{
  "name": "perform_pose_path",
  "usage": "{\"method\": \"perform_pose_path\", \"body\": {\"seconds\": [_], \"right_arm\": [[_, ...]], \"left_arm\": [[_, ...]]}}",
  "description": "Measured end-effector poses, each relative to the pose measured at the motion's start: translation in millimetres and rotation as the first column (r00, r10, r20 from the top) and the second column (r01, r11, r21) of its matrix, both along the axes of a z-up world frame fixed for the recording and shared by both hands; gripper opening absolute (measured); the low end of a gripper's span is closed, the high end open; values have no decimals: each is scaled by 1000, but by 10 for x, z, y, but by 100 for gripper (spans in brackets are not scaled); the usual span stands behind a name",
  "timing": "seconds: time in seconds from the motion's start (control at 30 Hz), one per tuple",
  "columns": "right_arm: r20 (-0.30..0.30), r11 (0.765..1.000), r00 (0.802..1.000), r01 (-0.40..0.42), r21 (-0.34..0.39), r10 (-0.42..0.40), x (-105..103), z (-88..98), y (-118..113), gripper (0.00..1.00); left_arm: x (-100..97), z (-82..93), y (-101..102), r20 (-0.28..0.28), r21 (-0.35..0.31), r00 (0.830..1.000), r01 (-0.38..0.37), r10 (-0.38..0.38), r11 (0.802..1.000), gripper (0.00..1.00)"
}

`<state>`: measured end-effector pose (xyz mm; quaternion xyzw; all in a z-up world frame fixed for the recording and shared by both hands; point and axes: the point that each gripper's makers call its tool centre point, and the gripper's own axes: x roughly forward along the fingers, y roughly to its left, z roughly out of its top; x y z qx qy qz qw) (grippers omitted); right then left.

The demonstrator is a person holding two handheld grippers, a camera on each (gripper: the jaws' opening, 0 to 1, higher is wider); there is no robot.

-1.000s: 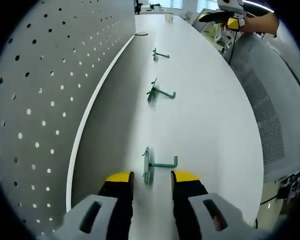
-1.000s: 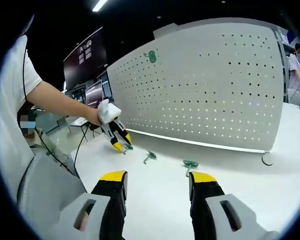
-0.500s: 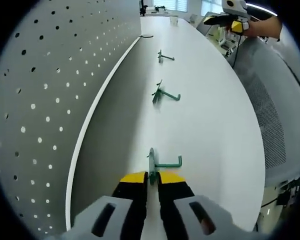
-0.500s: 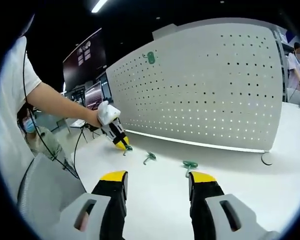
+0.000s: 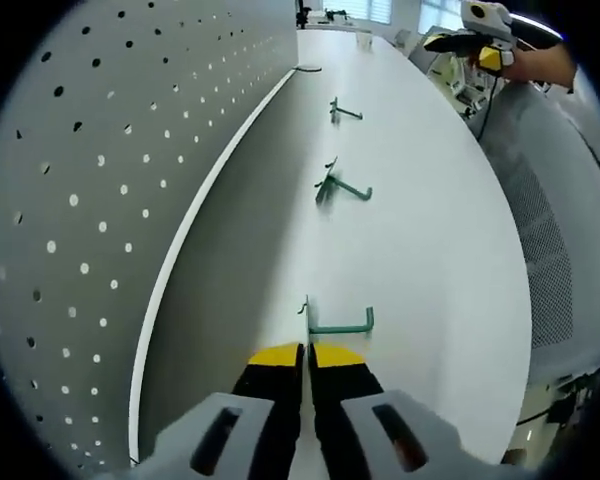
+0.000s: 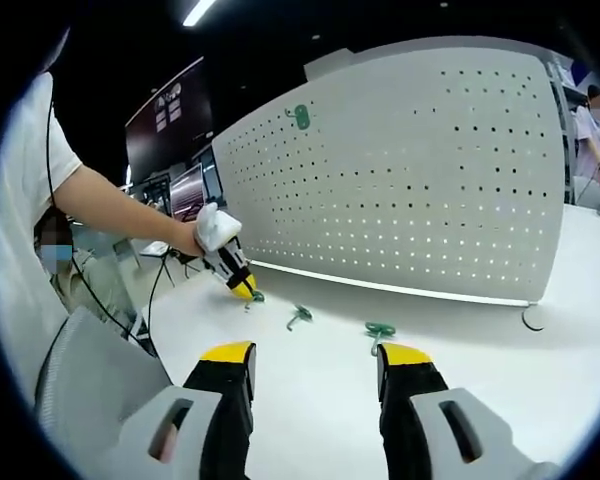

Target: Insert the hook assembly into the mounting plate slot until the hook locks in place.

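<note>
The hook assembly (image 5: 335, 323) lies on the smooth white worktop (image 5: 430, 230) right at the tips of my left gripper (image 5: 306, 353): a thin green wire piece with a flat back plate standing on edge and an arm that runs out to the right and turns up at its end. My left fingers (image 5: 276, 354), yellow-tipped over black, are pressed nearly together with the edge of that back plate between them, so I read them as gripping it.

Beyond the fingers, further along the worktop, I see a second green hook (image 5: 340, 186) and past it a third green hook (image 5: 344, 111), both lying loose and well apart from each other. To the left of the fingers rises the mounting plate (image 5: 100, 190), a matte grey pegboard with regular rows of small round holes.

In the right gripper view, my right gripper (image 6: 313, 355) hangs above the worktop with its fingers (image 6: 228, 353) spread wide and nothing between them. Ahead of them, slightly left, the left gripper sits low on the worktop at the first green piece, held by a person's hand (image 6: 212, 226). The pegboard curves across the background, and a round green fitting (image 6: 301, 115) is already mounted high on it.
</note>
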<state>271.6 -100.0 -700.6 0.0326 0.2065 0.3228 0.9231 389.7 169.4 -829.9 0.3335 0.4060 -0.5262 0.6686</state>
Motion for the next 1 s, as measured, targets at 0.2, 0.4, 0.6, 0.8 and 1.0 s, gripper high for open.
{"method": "perform_pose_path", "body": {"seconds": [0.2, 0.4, 0.6, 0.8, 1.0], "right_arm": [[3, 1000, 1000, -2, 3, 2, 3, 8, 9, 47], [7, 1000, 1000, -9, 3, 9, -6, 3, 19, 48], [11, 1000, 1000, -16, -2, 16, -15, 10, 35, 50], [19, 1000, 1000, -10, 12, 10, 1, 26, 25, 51], [30, 999, 1000, -8, 31, 7, 0, 70, 23, 51]], "left_arm": [[-3, 1, 6, -6, -13, 1000, -27, 26, 1000, 2], [-7, 65, -91, 42, -70, 999, -22, 25, 997, 1], [55, 241, -140, 74, -190, 991, -99, 115, 977, 1], [116, 388, -114, 62, -309, 964, -229, 260, 923, 1], [131, 597, -134, 94, -418, 937, -269, 335, 868, 1]]}}
